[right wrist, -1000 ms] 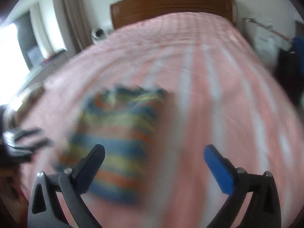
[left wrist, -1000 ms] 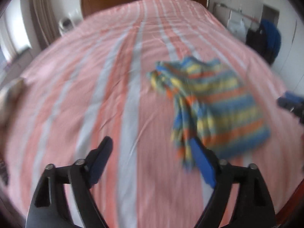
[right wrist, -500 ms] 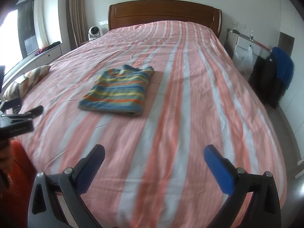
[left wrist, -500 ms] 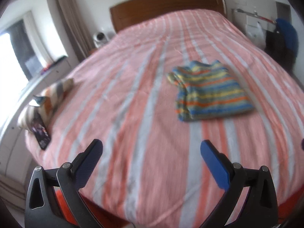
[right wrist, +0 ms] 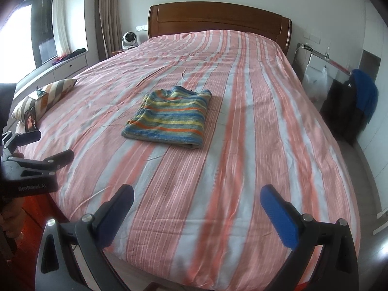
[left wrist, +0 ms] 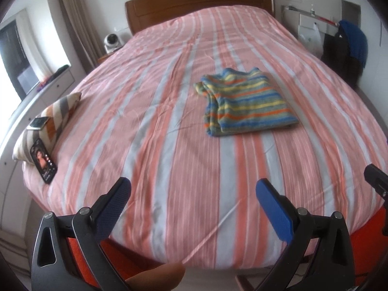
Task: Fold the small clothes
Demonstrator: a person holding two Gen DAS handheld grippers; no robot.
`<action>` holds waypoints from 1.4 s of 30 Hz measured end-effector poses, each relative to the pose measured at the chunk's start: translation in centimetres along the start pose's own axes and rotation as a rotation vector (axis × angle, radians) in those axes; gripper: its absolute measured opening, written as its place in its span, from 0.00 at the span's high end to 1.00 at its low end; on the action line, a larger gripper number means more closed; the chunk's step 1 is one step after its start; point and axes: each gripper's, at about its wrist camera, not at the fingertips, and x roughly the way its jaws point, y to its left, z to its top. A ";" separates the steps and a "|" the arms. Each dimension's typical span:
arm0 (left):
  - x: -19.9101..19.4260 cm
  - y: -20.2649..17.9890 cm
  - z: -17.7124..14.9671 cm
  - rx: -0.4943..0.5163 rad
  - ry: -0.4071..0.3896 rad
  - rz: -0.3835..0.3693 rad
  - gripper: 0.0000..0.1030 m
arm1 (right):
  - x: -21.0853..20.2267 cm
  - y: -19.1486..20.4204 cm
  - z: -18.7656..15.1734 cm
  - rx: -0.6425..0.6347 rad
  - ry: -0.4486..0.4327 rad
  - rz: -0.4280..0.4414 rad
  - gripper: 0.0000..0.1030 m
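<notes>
A small striped garment (left wrist: 245, 101) in blue, yellow and orange lies folded into a flat rectangle on the pink striped bedspread (left wrist: 169, 145). It also shows in the right wrist view (right wrist: 169, 117), in the middle of the bed. My left gripper (left wrist: 192, 200) is open and empty, held back over the foot of the bed, far from the garment. My right gripper (right wrist: 196, 208) is open and empty, also back at the foot of the bed. The left gripper shows at the left edge of the right wrist view (right wrist: 46, 148).
A striped pillow (left wrist: 48, 123) lies at the bed's left edge with a phone (left wrist: 43, 161) leaning on it. A wooden headboard (left wrist: 198, 2) stands at the far end. A dark bag with blue cloth (right wrist: 351, 106) stands right of the bed.
Both grippers have pulled back from the folded garment to the foot of the bed. The garment stays flat where it was left.
</notes>
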 end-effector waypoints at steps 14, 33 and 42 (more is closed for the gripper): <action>-0.6 0.3 0.1 -0.017 0.009 -0.010 0.00 | -0.5 0.2 1.1 -0.025 -0.008 -0.011 0.00; -1.0 0.2 0.3 -0.006 0.004 -0.006 0.00 | -0.4 1.5 2.1 -0.061 -0.018 -0.021 0.00; -1.2 1.2 -0.1 -0.047 -0.015 -0.034 0.00 | -0.1 1.4 1.6 -0.053 -0.005 -0.026 0.00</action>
